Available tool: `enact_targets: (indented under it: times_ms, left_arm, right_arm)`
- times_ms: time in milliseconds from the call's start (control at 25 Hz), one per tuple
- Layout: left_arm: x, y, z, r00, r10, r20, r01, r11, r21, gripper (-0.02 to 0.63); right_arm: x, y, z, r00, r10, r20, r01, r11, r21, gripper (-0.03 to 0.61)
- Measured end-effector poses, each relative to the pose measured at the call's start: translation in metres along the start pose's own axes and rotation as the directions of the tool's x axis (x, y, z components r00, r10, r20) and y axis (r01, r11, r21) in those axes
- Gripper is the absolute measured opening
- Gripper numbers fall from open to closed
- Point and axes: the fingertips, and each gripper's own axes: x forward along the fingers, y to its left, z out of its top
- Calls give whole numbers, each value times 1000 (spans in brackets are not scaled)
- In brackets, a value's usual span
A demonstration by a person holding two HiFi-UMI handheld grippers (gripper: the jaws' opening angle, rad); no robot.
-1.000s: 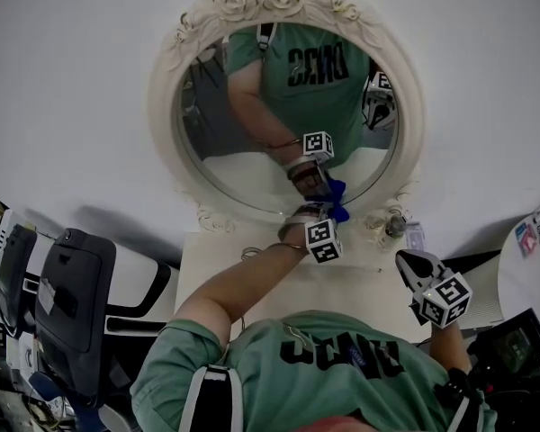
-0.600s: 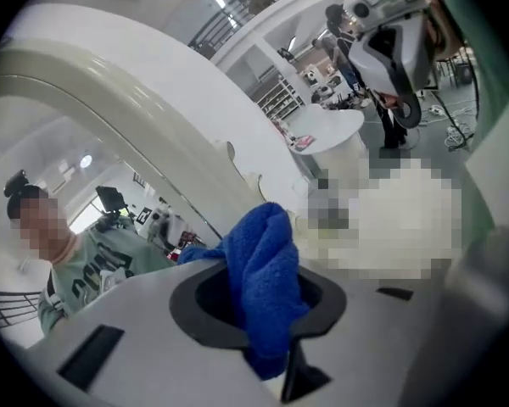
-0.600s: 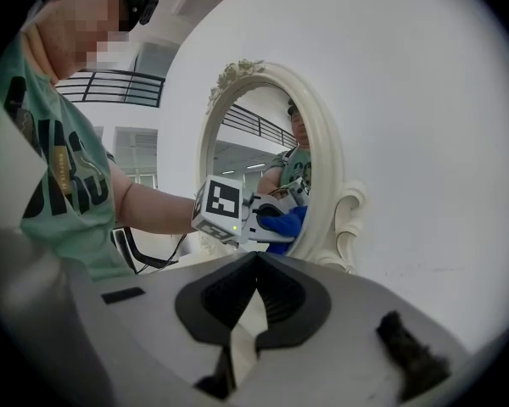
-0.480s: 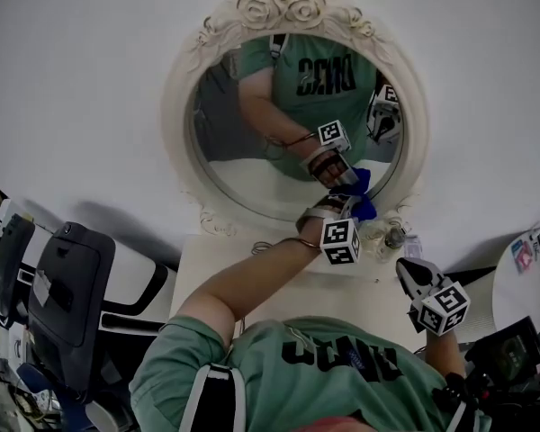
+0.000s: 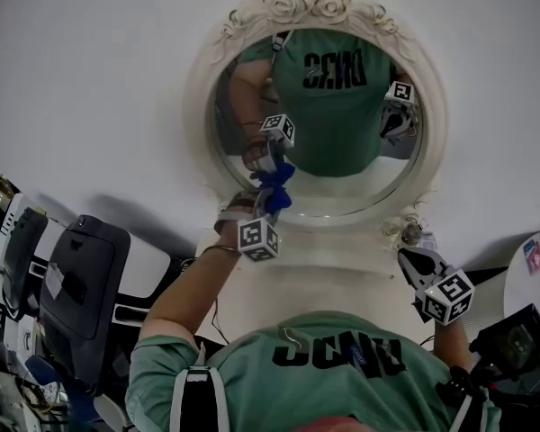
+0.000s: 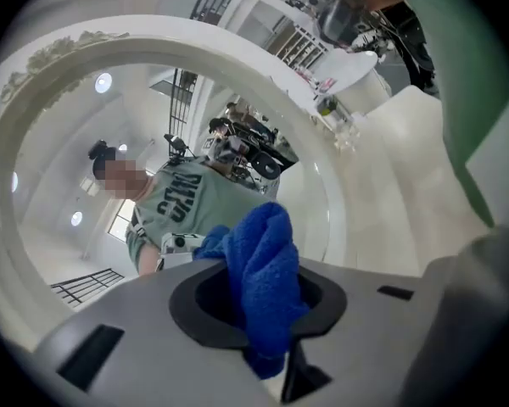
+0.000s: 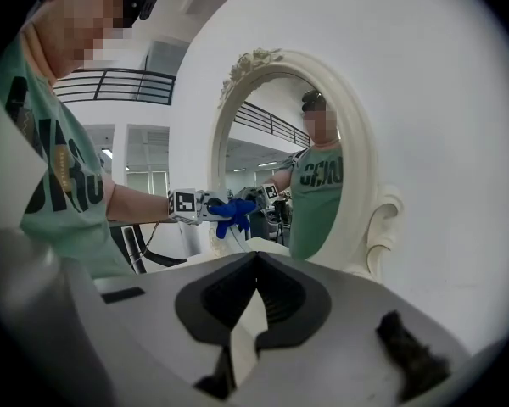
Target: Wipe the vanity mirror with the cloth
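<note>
Backdrop: white wall, with an oval mirror in a carved white frame standing on a pale dresser top.
Left gripper: my jaws are pinched on a blue cloth, which bunches out past the tips so that fabric, not plastic, meets the glass.
Where the cloth is: against the glass near its rim at about 8 o'clock in the head view. My own camera looks past the bundle straight into the reflection.
Why this grip: I judge that holding the cloth as a wad gives a soft pad to rub with and keeps my hard tips off the mirror.
Right gripper: held low at about 5 o'clock from the frame, off the glass. Its jaws are drawn together at the tips, showing only a thin slit and nothing between them.
Why it waits: probably to stay out of the way, since one cloth needs one hand.
Step in hand: wiping is under way along the lower left edge. Most of the glass toward 12 and 3 o'clock looks yet to be covered, though I cannot tell smears from reflections.
</note>
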Motion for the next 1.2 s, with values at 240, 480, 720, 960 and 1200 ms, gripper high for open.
enact_targets:
  times_ms: [240, 480, 720, 960, 1200]
  left_arm:
    - [-4, 0, -52, 994, 16, -106, -6, 995, 97, 89]
    - [17, -27, -31, 996, -42, -83, 53, 990, 129, 89]
    - [53, -70, 43, 991, -130, 13, 126, 978, 169, 89]
    - [90, -115, 121, 972, -217, 91, 195, 958, 210, 89]
    - [98, -129, 194, 942, -297, 157, 249, 931, 269, 89]
  right_arm:
    - [8, 11, 8, 1000, 27, -9, -28, 999, -29, 12]
    - [2, 2, -6, 1000, 7, -18, -7, 1000, -17, 12]
    - [-7, -5, -15, 1000, -8, -20, 8, 1000, 4, 12]
    - [-23, -23, -29, 998, -62, 0, 62, 997, 38, 12]
    - [-37, -31, -35, 994, -105, 7, 104, 991, 85, 12]
